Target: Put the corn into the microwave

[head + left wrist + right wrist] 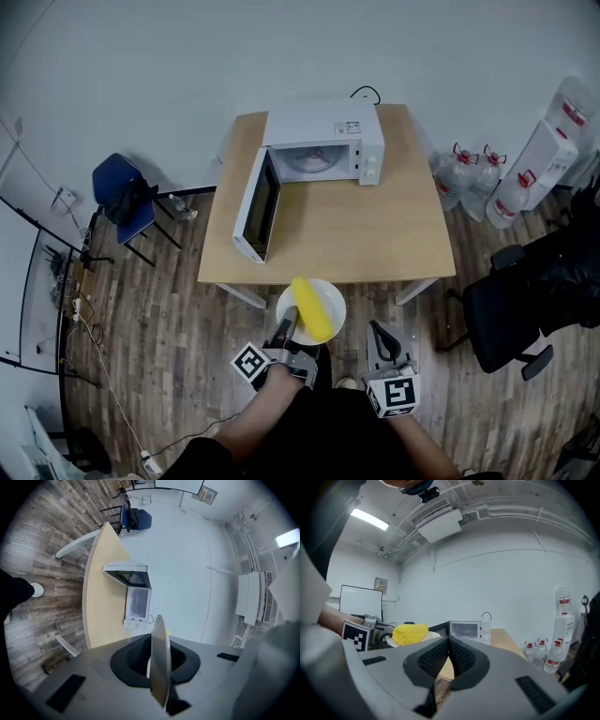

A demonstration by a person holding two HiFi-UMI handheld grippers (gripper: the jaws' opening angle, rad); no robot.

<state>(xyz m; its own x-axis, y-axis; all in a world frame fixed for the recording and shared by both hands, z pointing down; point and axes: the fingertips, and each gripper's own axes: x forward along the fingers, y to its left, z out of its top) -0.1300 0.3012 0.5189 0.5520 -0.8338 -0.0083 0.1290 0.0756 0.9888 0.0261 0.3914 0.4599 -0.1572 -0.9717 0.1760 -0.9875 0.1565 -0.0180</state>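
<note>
A yellow corn cob (312,307) lies on a white plate (336,302) held in the air just in front of the table's near edge. My left gripper (286,331) is shut on the plate's near rim; in the left gripper view the plate (159,663) stands edge-on between the jaws. The white microwave (323,145) sits at the back of the wooden table (366,234), its door (258,206) swung wide open to the left. My right gripper (378,334) is beside the plate, right of it, shut and empty (449,644). Its view shows the corn (410,633) and the microwave (468,630).
A blue chair (127,202) stands left of the table. Several water bottles (469,178) and a water dispenser (553,141) are at the right, with a black office chair (525,300) nearer. Cables (84,328) trail on the wooden floor at the left.
</note>
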